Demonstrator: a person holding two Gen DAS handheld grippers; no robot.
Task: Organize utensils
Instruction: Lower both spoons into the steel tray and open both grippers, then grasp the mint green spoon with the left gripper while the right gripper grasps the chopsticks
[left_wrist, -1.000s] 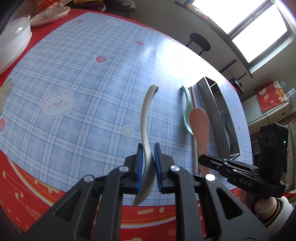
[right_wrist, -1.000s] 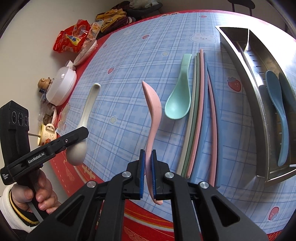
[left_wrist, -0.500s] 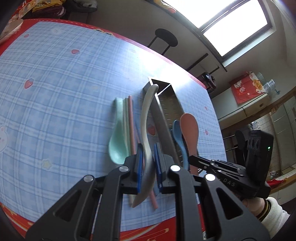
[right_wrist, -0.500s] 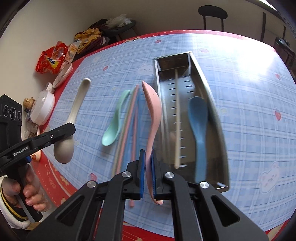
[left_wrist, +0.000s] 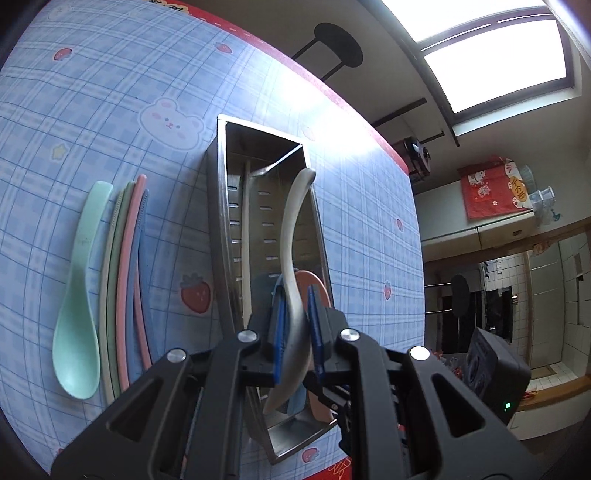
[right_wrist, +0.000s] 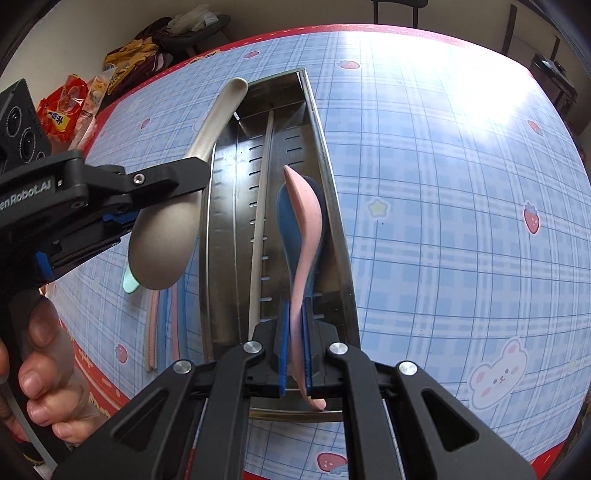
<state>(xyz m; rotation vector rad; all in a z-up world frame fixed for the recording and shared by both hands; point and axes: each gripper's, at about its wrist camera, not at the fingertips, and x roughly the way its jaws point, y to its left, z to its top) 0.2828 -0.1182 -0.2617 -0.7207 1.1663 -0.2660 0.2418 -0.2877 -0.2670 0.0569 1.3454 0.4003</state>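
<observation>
My left gripper (left_wrist: 295, 332) is shut on a grey-white spoon (left_wrist: 291, 236) and holds it above the steel utensil tray (left_wrist: 218, 206). The same spoon (right_wrist: 166, 240) shows in the right wrist view, over the tray's left rim. My right gripper (right_wrist: 294, 350) is shut on a pink spoon (right_wrist: 304, 221), held over the tray's (right_wrist: 332, 206) right compartment, just above a blue spoon (right_wrist: 286, 218) lying there. A mint spoon (left_wrist: 79, 295) and several coloured chopsticks (left_wrist: 123, 280) lie on the cloth left of the tray.
A single white chopstick (right_wrist: 260, 221) lies in the tray's left compartment. Snack packets (right_wrist: 66, 107) sit at the table's far left edge. A black stool (left_wrist: 332, 44) stands beyond the table. The blue checked cloth (right_wrist: 461, 184) stretches right of the tray.
Both grippers have moved right with their spoons, from over the cloth and chopsticks to above the steel tray. The pink spoon now hangs over the blue spoon in the tray.
</observation>
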